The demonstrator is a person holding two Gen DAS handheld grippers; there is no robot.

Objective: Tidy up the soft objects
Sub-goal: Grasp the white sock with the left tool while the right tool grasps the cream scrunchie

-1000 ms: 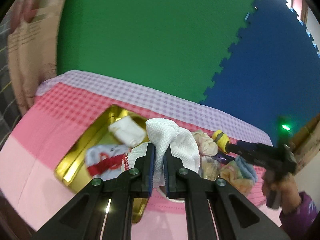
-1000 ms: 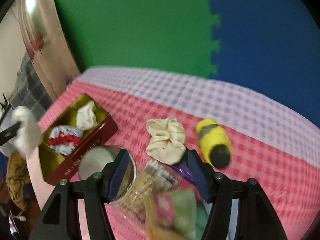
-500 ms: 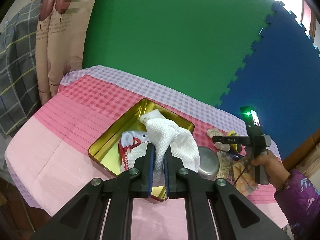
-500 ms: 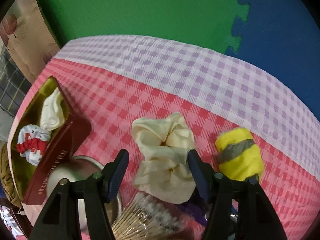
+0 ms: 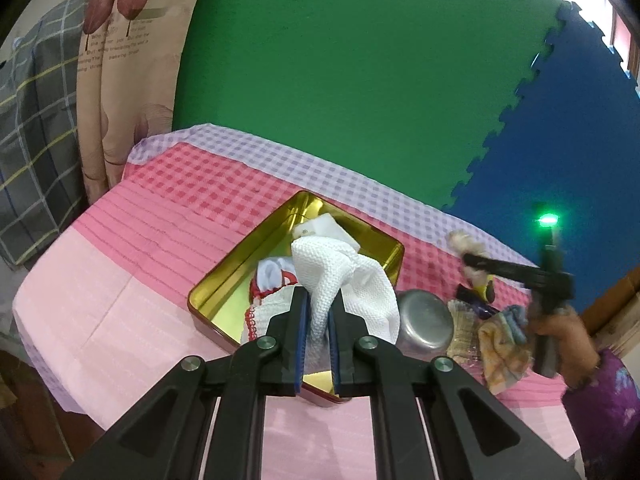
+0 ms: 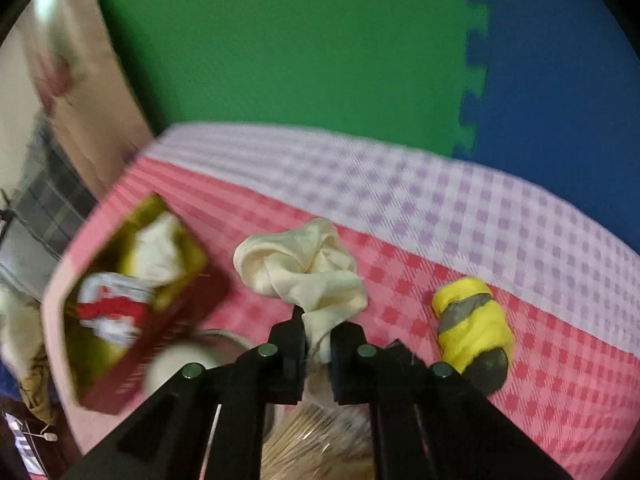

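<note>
My left gripper (image 5: 319, 312) is shut on a white waffle cloth (image 5: 340, 280) and holds it above the gold tin (image 5: 224, 284). The tin holds a white and red sock (image 5: 272, 276) and a white folded piece (image 5: 320, 228). My right gripper (image 6: 318, 334) is shut on a cream cloth (image 6: 304, 268) and lifts it over the checked tablecloth. It shows small in the left wrist view (image 5: 472, 258). A yellow and grey rolled sock (image 6: 472, 324) lies to its right. The tin also shows in the right wrist view (image 6: 160, 320).
A steel bowl (image 5: 424, 316) stands right of the tin. A bundle of sticks in plastic (image 5: 464, 328) and a yellow and blue towel (image 5: 504, 340) lie near the table's right edge. Curtains (image 5: 120, 80) hang at the left. Green and blue foam mats (image 5: 360, 80) form the back wall.
My right gripper has closed on the cream cloth and raised it. My left gripper still holds the white cloth and has drawn back a little above the tin.
</note>
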